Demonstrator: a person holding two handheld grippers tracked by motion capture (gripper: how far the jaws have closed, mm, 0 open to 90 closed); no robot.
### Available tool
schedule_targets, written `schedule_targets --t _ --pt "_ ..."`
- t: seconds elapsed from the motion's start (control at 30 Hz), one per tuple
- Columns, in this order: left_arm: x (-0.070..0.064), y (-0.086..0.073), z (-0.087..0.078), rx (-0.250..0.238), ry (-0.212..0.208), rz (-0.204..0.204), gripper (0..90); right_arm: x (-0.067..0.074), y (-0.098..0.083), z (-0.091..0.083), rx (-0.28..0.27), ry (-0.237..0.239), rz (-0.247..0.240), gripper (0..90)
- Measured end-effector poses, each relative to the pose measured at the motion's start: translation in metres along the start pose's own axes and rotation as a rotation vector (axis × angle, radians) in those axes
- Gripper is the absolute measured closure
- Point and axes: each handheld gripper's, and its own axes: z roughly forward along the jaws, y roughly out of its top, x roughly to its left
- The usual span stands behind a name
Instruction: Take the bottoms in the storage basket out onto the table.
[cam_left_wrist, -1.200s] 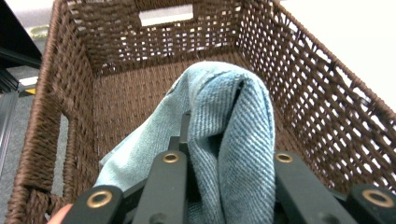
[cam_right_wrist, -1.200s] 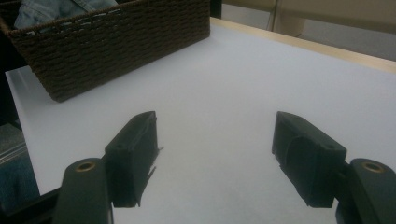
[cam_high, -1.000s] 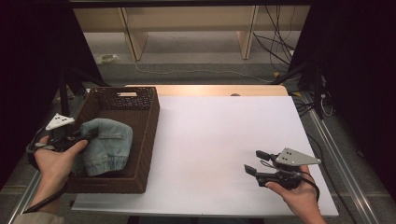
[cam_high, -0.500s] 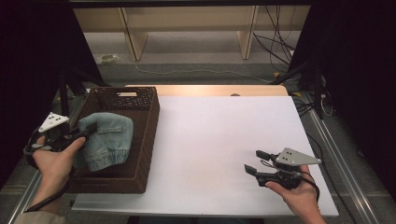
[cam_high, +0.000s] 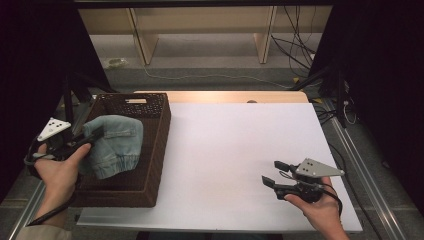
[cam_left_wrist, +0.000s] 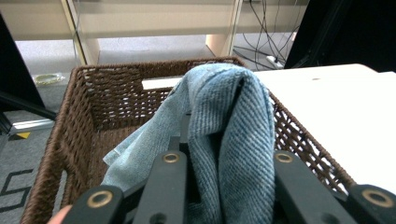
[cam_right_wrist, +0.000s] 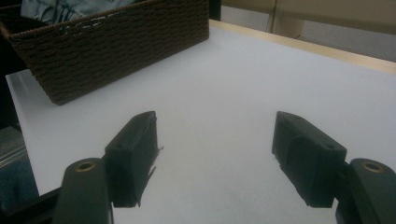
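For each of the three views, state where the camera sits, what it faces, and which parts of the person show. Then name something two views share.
High view: above the table, looking down; both hands and grippers show, left gripper, right gripper.
Left gripper view: on the left gripper, facing the basket; its fingers grip the denim.
Right gripper view: on the right gripper, low over the table; open fingers show.
Shared: all show the basket.

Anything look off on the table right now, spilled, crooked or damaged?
Nothing stands out. The left gripper holds the denim garment above the wicker basket, which sits square at the white table's left edge. The right gripper hangs open over bare tabletop.
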Motion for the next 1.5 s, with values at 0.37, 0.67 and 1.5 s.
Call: schedule_targets --t 0.37,0.67,1.5 --pt "-0.007 0.007 0.002 -0.027 -0.012 0.015 76.3 0.0 0.0 0.0 -0.01 0.001 0.002 32.3" --pt "-0.008 0.013 0.002 -0.043 -0.005 0.017 76.3 -0.001 0.0 0.0 -0.011 0.0 0.003 32.3" --pt "-0.011 0.027 0.004 -0.089 -0.006 0.004 76.4 -0.001 0.0 0.0 -0.012 0.002 0.002 32.3"
